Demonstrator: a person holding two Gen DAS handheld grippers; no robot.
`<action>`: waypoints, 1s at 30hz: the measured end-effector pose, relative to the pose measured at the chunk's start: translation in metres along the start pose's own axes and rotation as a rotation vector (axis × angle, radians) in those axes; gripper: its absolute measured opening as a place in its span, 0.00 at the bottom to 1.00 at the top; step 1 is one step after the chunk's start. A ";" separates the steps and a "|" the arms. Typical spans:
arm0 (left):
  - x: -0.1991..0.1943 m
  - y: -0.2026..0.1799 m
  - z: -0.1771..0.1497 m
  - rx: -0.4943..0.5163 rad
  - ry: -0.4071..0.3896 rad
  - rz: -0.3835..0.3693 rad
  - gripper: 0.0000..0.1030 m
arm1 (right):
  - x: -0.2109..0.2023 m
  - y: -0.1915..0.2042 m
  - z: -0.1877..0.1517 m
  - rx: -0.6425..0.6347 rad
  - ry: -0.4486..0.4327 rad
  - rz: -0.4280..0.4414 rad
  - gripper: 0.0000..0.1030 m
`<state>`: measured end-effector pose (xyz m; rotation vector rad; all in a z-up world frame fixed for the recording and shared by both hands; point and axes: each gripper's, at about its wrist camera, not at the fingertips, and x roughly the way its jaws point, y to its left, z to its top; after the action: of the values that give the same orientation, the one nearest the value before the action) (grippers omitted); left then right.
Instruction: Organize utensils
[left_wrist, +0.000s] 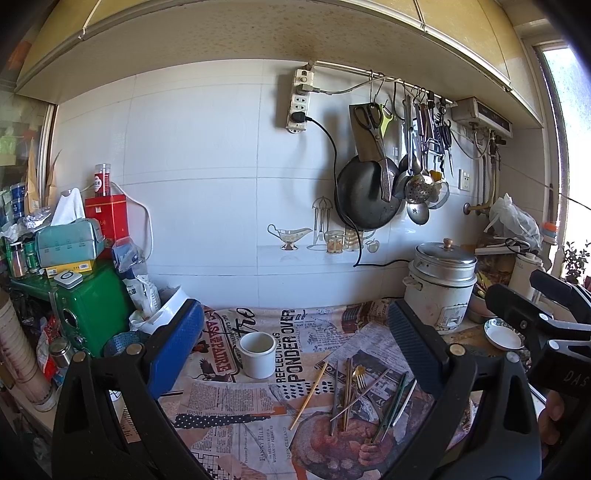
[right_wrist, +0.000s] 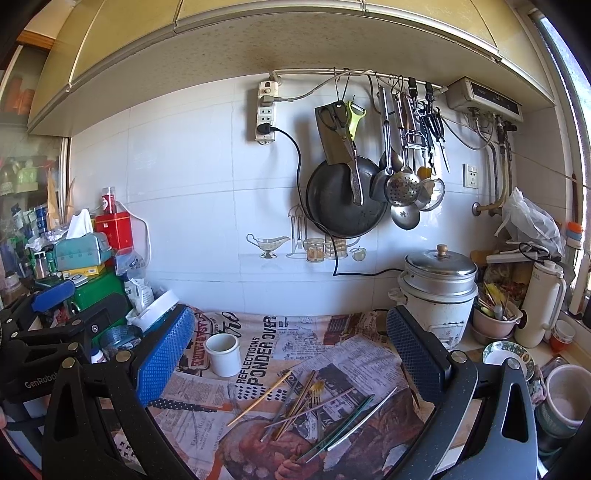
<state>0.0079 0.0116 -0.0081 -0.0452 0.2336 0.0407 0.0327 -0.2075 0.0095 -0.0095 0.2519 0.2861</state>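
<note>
Left gripper (left_wrist: 295, 339): held wide apart above the counter, nothing between its blue-padded fingers (left_wrist: 177, 343); its frame is cut off at the bottom edge of the left wrist view
Right gripper (right_wrist: 291, 343): likewise spread wide and empty; "GenRobo…" is read on the other gripper's body at the lower left of the right wrist view, the rest cut off
Lettering on the right gripper: "DAS" is seen on its body at the right edge of the left wrist view
Utensils (right_wrist: 310, 406): a loose crossed pile of chopsticks and a gold fork, lying flat in the lower centre of both views, between the spread fingers; one pale wooden chopstick (left_wrist: 308, 397) lies apart at the left of the pile
White cup (left_wrist: 257, 354): stood upright left of the pile, well apart from it, apparently empty
Printed cloth (left_wrist: 258, 424): "PONDER OVER", "REFLECTIONS" and "FANNY HILL" can be read; smaller print is too fine to make out
Open room: bare cloth is left between cup and pile, and in front of the cup
Edges: the cloth is bounded at the right by a white rice cooker (right_wrist: 436, 295) and at the left by a green box (left_wrist: 92, 306) under stacked clutter
Hard to tell: labels on the red tin (left_wrist: 107, 218) are blurred; hanging tools (right_wrist: 402, 155) on the wall rail overlap one another
</note>
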 end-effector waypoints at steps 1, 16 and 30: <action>0.000 0.000 0.000 0.000 0.000 0.001 0.97 | 0.000 0.000 0.000 0.000 0.000 0.000 1.00; 0.005 -0.006 0.000 0.002 0.009 0.002 0.97 | 0.005 -0.010 -0.001 0.012 0.007 -0.003 1.00; 0.097 -0.016 -0.037 -0.013 0.222 0.022 0.97 | 0.066 -0.049 -0.030 0.059 0.186 -0.054 1.00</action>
<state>0.0939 -0.0025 -0.0660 -0.0598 0.4555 0.0587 0.0999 -0.2379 -0.0374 0.0158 0.4442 0.2242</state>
